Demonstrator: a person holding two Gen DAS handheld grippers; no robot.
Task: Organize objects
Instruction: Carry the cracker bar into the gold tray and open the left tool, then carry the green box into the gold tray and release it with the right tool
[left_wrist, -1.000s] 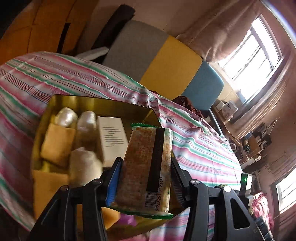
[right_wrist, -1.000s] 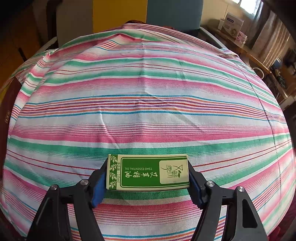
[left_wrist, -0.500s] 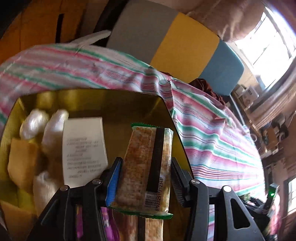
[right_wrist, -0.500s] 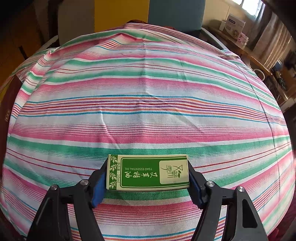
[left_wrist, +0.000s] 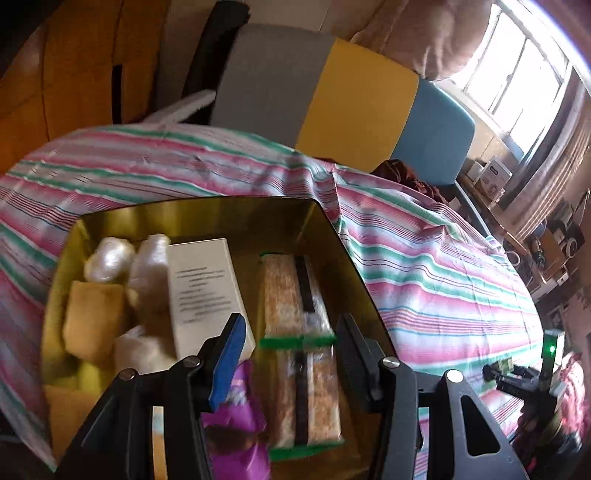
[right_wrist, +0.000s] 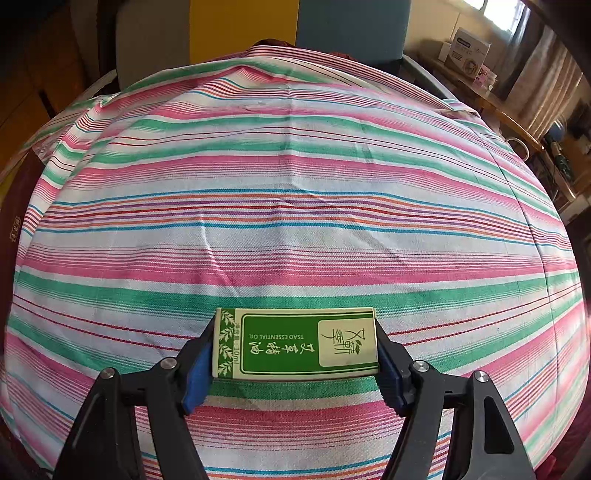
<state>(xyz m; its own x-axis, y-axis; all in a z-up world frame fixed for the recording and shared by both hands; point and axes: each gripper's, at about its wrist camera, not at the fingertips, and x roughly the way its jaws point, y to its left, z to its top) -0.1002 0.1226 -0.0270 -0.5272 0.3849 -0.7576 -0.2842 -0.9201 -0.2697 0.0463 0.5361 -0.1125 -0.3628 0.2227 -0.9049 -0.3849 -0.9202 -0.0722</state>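
Left wrist view looks down into a gold tin box (left_wrist: 207, 210) that sits on the striped cloth (left_wrist: 424, 266). The left gripper (left_wrist: 290, 354) hangs over the box with its jaws spread apart and nothing between them. Two cracker packets with green crimped ends lie end to end along the right side of the box: the far cracker packet (left_wrist: 290, 291) lies flat on the box floor, and the near cracker packet (left_wrist: 308, 395) lies just below the open jaws. Whether the pads touch either packet I cannot tell, since the frame is blurred there. Left of the crackers a white carton (left_wrist: 205, 291) with small print lies at a slight slant. Further left are pale wrapped sweets (left_wrist: 109, 258) and a yellow packet (left_wrist: 92, 317). A purple wrapper (left_wrist: 236, 424) shows at the near edge, partly behind the left finger.

Right wrist view shows the right gripper (right_wrist: 295, 363) closed on a green essential oil box (right_wrist: 295, 343), gripped by its two short ends and held level with its printed face up, reading "TSAO ESSENTIAL OIL" upside down to the camera. It is over the striped cloth (right_wrist: 295, 206); whether it touches the cloth I cannot tell. Beyond the cloth stands a grey, yellow and blue chair back (right_wrist: 243, 29)
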